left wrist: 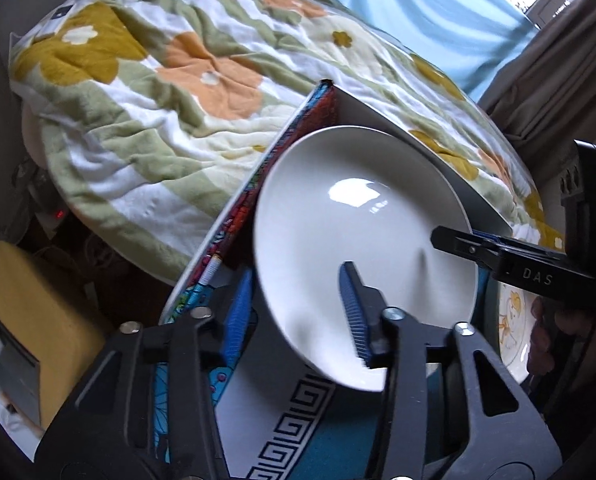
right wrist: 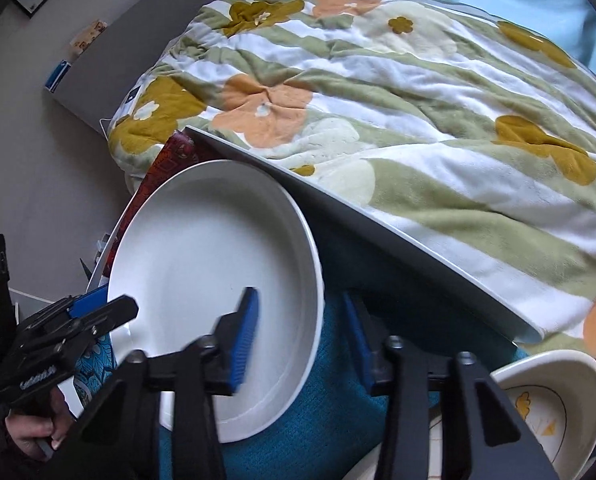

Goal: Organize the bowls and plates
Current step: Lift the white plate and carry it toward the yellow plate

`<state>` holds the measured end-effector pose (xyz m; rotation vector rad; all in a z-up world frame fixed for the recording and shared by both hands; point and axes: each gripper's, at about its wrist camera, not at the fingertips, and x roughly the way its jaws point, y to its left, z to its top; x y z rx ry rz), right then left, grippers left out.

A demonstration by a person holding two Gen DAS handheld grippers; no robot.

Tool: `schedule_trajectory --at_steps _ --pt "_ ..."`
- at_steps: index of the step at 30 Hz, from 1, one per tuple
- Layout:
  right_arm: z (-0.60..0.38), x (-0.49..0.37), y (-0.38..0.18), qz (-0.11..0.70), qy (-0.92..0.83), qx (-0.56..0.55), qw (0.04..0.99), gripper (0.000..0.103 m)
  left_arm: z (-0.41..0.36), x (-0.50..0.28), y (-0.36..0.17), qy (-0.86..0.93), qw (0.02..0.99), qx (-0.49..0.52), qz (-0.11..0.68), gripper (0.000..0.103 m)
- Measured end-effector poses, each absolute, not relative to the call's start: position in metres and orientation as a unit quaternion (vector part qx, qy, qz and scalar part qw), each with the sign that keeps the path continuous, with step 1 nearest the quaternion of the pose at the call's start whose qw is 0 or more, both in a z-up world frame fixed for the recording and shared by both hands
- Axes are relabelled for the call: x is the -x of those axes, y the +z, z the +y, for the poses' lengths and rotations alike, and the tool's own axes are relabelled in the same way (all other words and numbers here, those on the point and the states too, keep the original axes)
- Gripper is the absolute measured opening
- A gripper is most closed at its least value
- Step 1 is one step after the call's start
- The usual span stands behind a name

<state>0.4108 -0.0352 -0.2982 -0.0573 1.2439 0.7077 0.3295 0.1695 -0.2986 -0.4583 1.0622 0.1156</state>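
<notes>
Both of my grippers sit right at the white plate (left wrist: 361, 240), one on each side of it. Left gripper (left wrist: 298, 316) first: one blue finger (left wrist: 353, 312) lies inside the plate, on its shiny face, and the other blue finger is outside, down behind the rim. So the rim runs between the two fingers. The jaws are narrow, and I think they pinch the rim, but I cannot see the back finger touch it. Right gripper (right wrist: 301, 340) does the same on the other side: one blue finger (right wrist: 246, 340) is on the inside of the plate and the other is just outside the rim, over the teal cloth (right wrist: 337, 420). It also looks clamped on the rim, though the touch on the outer side is hard to see. From there the plate goes up and away from both grippers. It is tilted, with its far edge leaning by a grey board (right wrist: 377, 248). Neither hand is nearer; each has its own side of the rim. Next, I think both hands must lift together and keep level, or the plate may tip. Beyond it lies the flower blanket (left wrist: 170, 80). A small bowl (right wrist: 557, 400) with yellow marks sits near the right gripper, apart from the plate.
</notes>
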Motion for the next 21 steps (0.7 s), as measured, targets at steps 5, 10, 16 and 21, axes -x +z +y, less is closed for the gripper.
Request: schedule_trajectory --at_steps 5,10,16,21 --pt "-0.036 -0.411 -0.300 0.570 0.319 0.027 0.756 0.016 0.180 -0.329 -0.307 0.070 0.830 0.222 0.507 0.010" --pt "-0.034 -0.407 -0.298 0.564 0.312 0.033 0.764 0.015 0.174 -0.331 -0.303 0.075 0.835 0.192 0.510 0.010" --pt "-0.038 -0.399 -0.292 0.551 0.307 0.030 0.775 0.015 0.172 -0.328 -0.298 0.071 0.840 0.180 0.507 0.010" --pt "-0.045 -0.391 -0.287 0.548 0.294 0.018 0.783 0.015 0.164 -0.327 -0.286 0.059 0.846 0.156 0.506 0.010"
